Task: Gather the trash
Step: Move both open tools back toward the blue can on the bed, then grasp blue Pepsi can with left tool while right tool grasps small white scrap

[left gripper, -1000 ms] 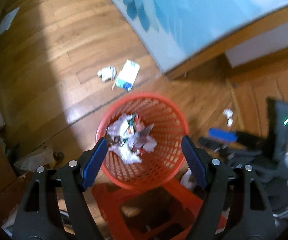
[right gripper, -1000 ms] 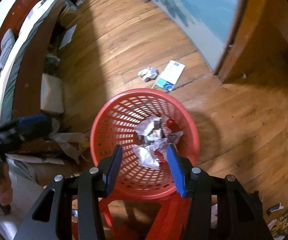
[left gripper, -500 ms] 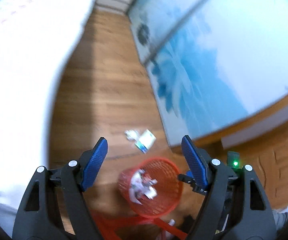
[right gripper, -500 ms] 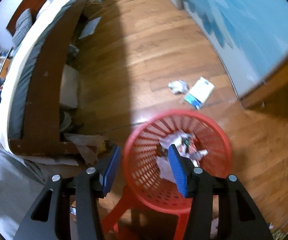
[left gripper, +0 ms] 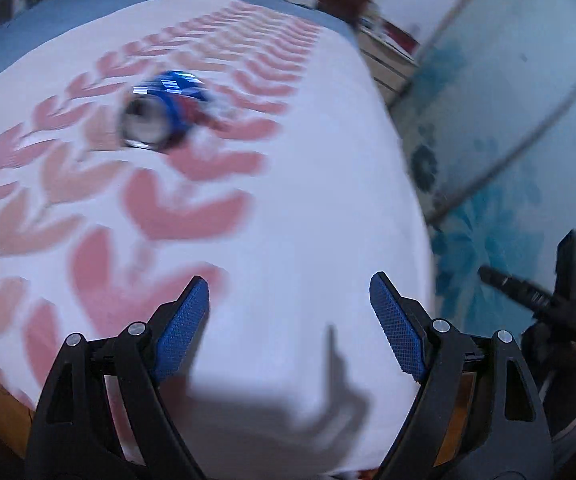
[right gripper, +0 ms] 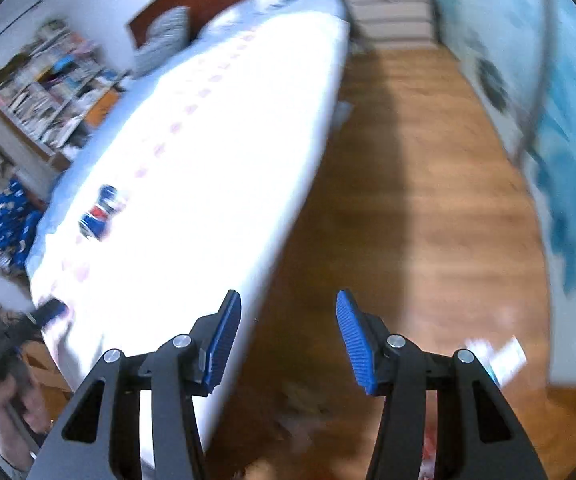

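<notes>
Left wrist view: the left gripper [left gripper: 289,322] is released, its blue pads spread wide with nothing between them, and it points over the corner of the bed [left gripper: 328,184], which carries a white cover with a pink pattern. A blue drink can [left gripper: 164,114] lies on its side on the cover, well ahead of the gripper and to its left; the picture is blurred, so the can's label cannot be read. The can is judged to be trash not yet collected. No bin appears in this view. Right wrist view: the right gripper [right gripper: 288,340] is also released and empty, and it is aimed along the edge of the bed toward the wooden floor [right gripper: 428,208]. The same can shows on the cover, far to the left of the gripper and well apart from it. At the lower right edge, a white and blue paper item [right gripper: 506,360] lies on the floor near the blue wall; it is too blurred to identify further and is likely uncollected trash as well. Status, as a judgement: at least two items remain, the can on the bed and the paper on the floor, and neither gripper is carrying anything.
</notes>
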The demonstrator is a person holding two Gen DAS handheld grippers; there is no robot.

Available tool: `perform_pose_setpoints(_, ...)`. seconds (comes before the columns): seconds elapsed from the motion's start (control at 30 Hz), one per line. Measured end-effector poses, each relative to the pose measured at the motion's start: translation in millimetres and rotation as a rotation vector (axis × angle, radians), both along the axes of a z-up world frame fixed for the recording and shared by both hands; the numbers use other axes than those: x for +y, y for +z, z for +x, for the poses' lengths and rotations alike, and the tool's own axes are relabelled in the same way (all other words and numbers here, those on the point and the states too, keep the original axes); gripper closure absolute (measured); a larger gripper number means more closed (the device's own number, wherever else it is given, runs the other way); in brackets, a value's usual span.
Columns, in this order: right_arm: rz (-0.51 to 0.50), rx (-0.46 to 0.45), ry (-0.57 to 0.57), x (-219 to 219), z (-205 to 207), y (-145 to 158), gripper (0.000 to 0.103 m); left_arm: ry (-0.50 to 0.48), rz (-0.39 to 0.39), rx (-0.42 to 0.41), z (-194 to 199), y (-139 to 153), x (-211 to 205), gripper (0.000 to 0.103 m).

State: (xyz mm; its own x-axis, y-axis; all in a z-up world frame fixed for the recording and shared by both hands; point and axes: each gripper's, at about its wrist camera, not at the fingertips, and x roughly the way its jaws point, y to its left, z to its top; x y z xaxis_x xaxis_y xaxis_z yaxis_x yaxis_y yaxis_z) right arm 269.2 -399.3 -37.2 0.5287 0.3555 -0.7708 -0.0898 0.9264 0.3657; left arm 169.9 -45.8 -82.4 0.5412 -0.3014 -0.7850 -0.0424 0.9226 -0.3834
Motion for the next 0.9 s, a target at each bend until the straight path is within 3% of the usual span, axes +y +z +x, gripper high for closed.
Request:
perform_pose_setpoints(0.13,-0.008,-0.057,0.113,87.4,68.7,26.8,0.052,0.093,-0.042,-0.033,15.5,4.6,49.2,0.021)
perform_pose_setpoints(0.27,-0.004,-0.042,0.182,157.6,117.1,28.0,0.052,0.152,-0.113,-0.047,20.2,3.8,84.1,0.021)
perform_pose_setpoints(0.37,-0.005,-0.009,0.216,206.9,150.8,15.7,0.052,0.148,-0.107,-0.050,17.8,6.2,89.5,0.021)
perform_pose_setpoints(0.63,-0.001,0.039,0.218,274.3,185.1,-40.3,0.052,0.148,-0.045,-0.073,45.1,-8.8,132.6,0.021)
perform_pose_setpoints(0.77,-0.097,-0.005,0.239,299.2,192.4,-61.9,0.052,0.198,-0.175,-0.062,68.0,-26.7,159.7,0.021)
perform_pose_setpoints(0.8,-0.113,-0.015,0.243,303.5,193.3,-63.6,0.054,0.194,-0.185,-0.062,73.1,-28.1,158.8,0.021)
perform_pose_setpoints(0.87,-0.116,-0.023,0.285,310.3,191.2,-65.5,0.084,0.174,-0.186,-0.061,84.3,-30.0,153.8,0.021)
perform_pose_setpoints(0.9,-0.121,-0.034,0.304,312.2,188.7,-65.7,0.090,0.162,-0.189,-0.060,88.7,-31.1,150.5,0.021)
